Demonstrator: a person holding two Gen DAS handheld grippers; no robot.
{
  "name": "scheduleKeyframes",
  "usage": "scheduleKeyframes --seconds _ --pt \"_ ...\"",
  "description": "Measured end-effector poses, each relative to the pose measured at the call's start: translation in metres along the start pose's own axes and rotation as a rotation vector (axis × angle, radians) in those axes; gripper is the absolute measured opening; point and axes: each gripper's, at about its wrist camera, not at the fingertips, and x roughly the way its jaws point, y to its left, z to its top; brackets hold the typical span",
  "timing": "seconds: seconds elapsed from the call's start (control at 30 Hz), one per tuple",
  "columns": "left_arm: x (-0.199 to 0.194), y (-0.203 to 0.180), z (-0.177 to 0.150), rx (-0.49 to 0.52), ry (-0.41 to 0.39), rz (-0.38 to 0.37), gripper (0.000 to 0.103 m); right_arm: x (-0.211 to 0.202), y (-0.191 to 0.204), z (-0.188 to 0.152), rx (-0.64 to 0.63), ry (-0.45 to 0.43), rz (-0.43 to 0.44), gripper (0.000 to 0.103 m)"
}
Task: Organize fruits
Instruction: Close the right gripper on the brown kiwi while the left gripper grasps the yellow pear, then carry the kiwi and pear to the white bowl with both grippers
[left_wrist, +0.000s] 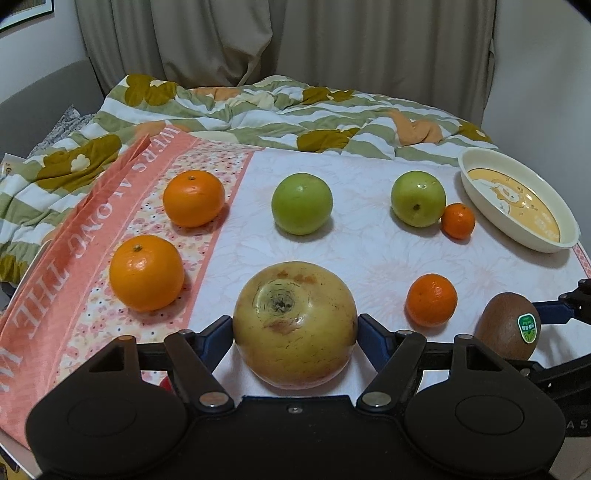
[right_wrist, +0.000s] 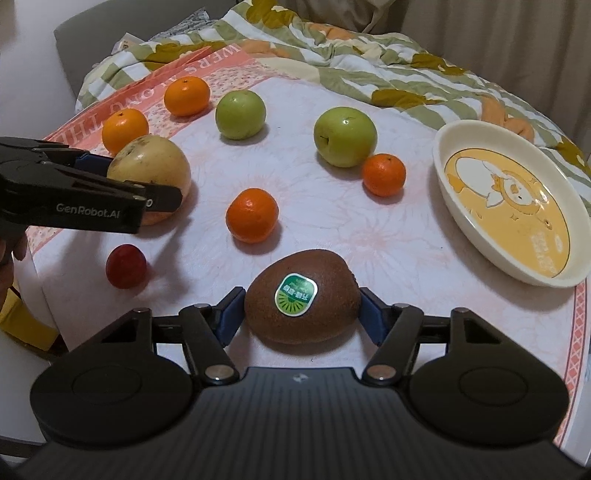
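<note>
Both grippers are loaded at once here! The left gripper (left_wrist: 295, 325) has its fingers clamped on the big yellow apple (left_wrist: 294, 325) at the bottom centre of its own view, blue pads pressed to either flank. Over in the right wrist view, the right gripper (right_wrist: 302, 308) has its fingers closed on the brown kiwi (right_wrist: 302, 297), green sticker facing up, low in the centre of the frame.

Now look at the dish (right_wrist: 443, 147) at the right edge of the frame: nothing in it at all, just the cartoon print on its floor. So, judging by that, the sorting has barely begun (if the dish is indeed the destination).

Plenty left on the tabletop (right_wrist: 369, 240). Two large oranges (left_wrist: 147, 273) sit on the left of the frame over the pink cloth (left_wrist: 74, 229), two green apples (left_wrist: 301, 204) across the middle, and two small mandarins (left_wrist: 431, 300) toward the right, one touching a green apple. A small red fruit (right_wrist: 126, 266) lies at lower left in the right wrist view. Seven loose, two in hand.
</note>
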Motion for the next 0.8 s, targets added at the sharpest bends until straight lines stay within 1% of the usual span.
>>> scheduleKeyframes --seconds 0.17,0.3,0.57,0.8 --pt "-0.01 0.001 0.001 -0.007 -0.014 -0.011 0.076 -0.005 -0.001 0.0 0.013 -0.003 -0.01 0.08" --pt "-0.024 -0.003 0.004 -0.004 -0.031 -0.02 0.076 -0.016 -0.003 0.0 0.033 -0.017 -0.018 0.08" --pt "-0.061 -0.018 0.018 0.016 -0.076 -0.048 0.076 -0.059 -0.013 0.005 0.074 -0.07 -0.05 0.08" --pt "-0.091 -0.04 0.041 0.031 -0.132 -0.086 0.076 -0.103 -0.034 0.008 0.114 -0.117 -0.103 0.08"
